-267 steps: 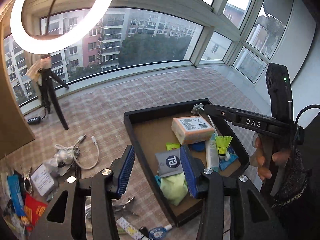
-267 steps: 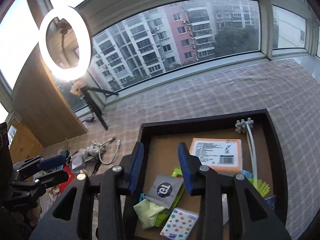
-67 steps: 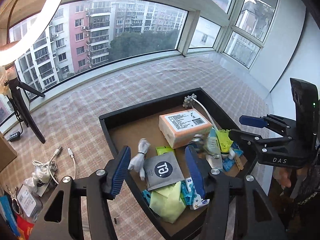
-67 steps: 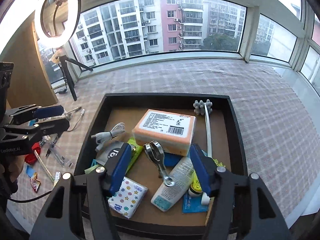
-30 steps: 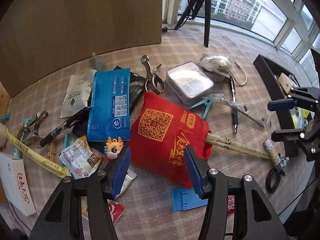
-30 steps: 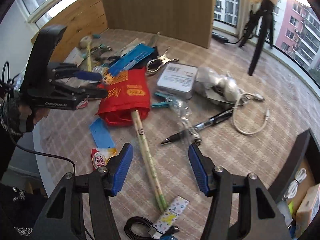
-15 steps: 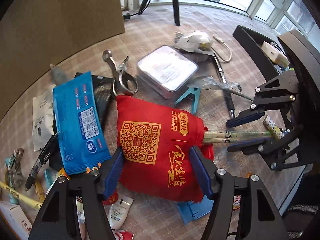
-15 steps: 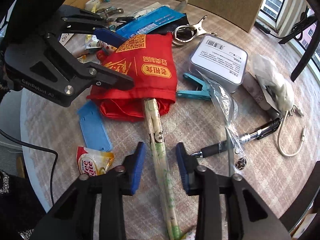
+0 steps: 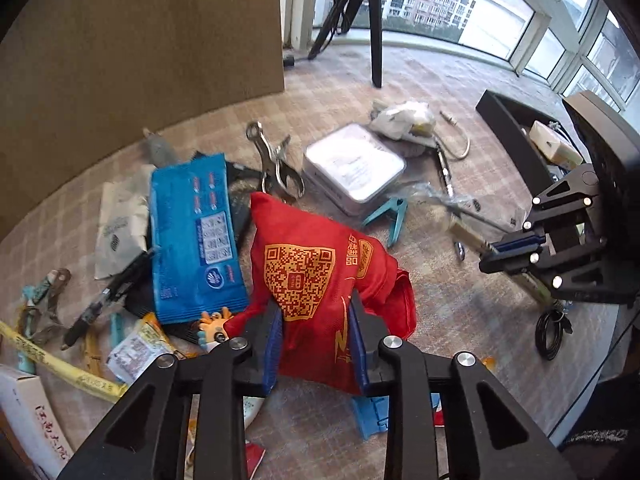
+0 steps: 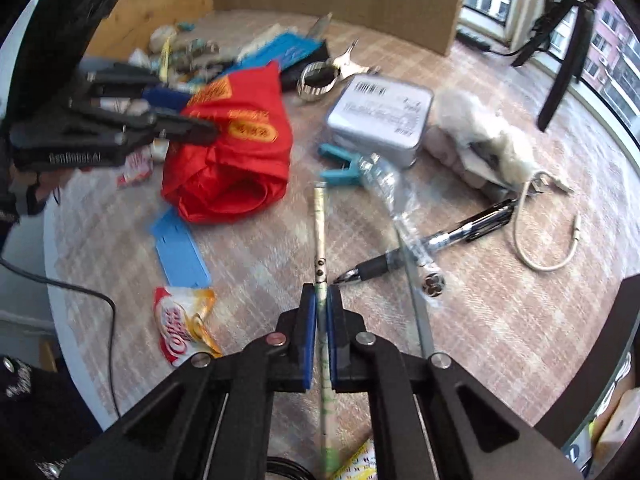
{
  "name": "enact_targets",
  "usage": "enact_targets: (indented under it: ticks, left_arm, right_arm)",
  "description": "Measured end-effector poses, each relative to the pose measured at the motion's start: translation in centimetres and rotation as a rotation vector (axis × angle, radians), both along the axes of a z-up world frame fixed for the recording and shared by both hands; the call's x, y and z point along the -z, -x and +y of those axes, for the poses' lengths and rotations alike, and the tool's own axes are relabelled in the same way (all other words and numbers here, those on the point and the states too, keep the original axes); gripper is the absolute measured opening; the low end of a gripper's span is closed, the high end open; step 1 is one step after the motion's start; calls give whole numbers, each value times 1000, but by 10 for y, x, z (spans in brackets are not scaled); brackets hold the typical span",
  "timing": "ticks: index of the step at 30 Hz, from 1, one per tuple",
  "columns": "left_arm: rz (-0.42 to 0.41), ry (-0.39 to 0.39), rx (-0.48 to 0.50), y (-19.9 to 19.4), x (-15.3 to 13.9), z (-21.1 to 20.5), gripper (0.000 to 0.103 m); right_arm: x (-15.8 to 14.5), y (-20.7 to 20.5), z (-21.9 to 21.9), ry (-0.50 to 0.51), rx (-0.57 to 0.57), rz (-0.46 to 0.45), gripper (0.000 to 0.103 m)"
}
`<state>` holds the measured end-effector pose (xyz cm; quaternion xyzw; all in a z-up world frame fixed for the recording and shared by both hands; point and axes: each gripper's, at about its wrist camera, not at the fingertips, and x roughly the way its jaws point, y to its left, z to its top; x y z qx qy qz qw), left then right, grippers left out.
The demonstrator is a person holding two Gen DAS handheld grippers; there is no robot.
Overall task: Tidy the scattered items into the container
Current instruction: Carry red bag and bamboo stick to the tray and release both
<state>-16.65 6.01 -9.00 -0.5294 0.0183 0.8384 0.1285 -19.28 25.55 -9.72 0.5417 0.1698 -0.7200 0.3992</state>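
Across both views spreads a round table under a pale checked cloth, and a wooden board stands along its far side at the upper left. Tall windows curve behind at the upper right, with apartment blocks outside, and a black tripod stands before the glass. At the right edge of the left wrist view sits the black tray, already holding a few things.

Middle of the left wrist view: the red bag is bunched up between the pads of the left gripper, whose jaws have just been closing and now pinch the cloth. A blue wipes pack lies just left of it, and a silver tin sits further back, near a teal clip.

Lower centre of the right wrist view: the right gripper has just been closing and is now clamped on a thin paper-wrapped pair of chopsticks, which runs up toward the bag. A black pen lies to the right, touching a crinkled clear wrapper. A white cable loops at the right, and a blue card lies flat below the bag.
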Motion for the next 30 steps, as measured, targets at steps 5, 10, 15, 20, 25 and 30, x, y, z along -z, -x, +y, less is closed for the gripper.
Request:
enact_targets:
  ticks: [5, 10, 15, 20, 25, 30]
  left_arm:
    - [81, -16, -37, -7, -31, -2, 27]
    - [153, -39, -47, -6, -60, 6, 27]
    - [216, -92, -23, -3, -88, 30, 27]
    - [253, -127, 71, 0, -102, 81, 27]
    - [252, -197, 185, 8, -108, 143, 27]
    - [246, -250, 292, 12, -111, 207, 27]
  right_arm:
    - [-28, 9, 22, 104, 100, 30, 5]
    - [-58, 28, 45, 222, 224, 33, 5]
    - [-91, 40, 81, 331, 330, 39, 5]
    - [-123, 40, 138, 357, 442, 91, 5]
    - [-144, 28, 221, 334, 598, 145, 5]
    - [-159, 9, 307, 282, 755, 195, 5]
